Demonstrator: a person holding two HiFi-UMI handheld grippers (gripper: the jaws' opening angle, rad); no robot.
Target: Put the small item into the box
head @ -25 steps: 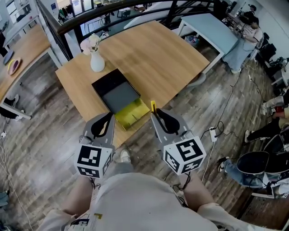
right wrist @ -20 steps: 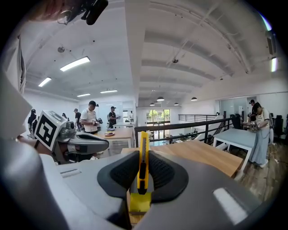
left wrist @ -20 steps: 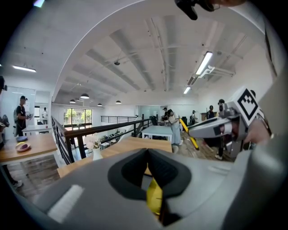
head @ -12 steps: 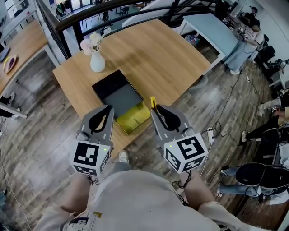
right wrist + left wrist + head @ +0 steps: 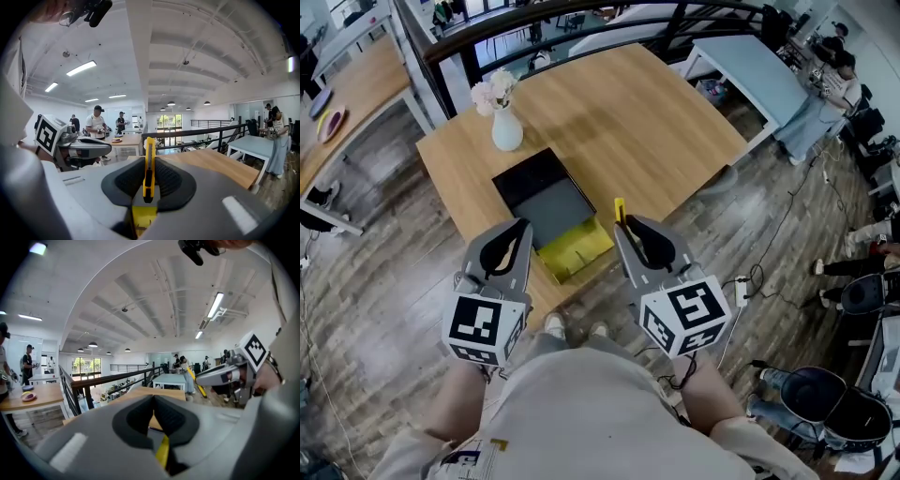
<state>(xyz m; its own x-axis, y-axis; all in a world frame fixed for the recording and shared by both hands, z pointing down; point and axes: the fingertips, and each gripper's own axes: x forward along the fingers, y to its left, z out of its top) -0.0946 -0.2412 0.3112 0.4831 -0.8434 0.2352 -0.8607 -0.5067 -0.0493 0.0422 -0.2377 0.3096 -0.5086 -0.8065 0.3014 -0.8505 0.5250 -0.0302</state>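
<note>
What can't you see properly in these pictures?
- Box: it is in neither gripper view, since both look out across the room. In the head view its yellow part is too small to show any contents.
- Knife: the head view shows only its tip, and the right gripper covers the rest.
- People: in the head view they are tiny, at the top right edge.

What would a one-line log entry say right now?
left gripper: shut, empty | right gripper: shut on yellow cutter | box: open, on table
</note>
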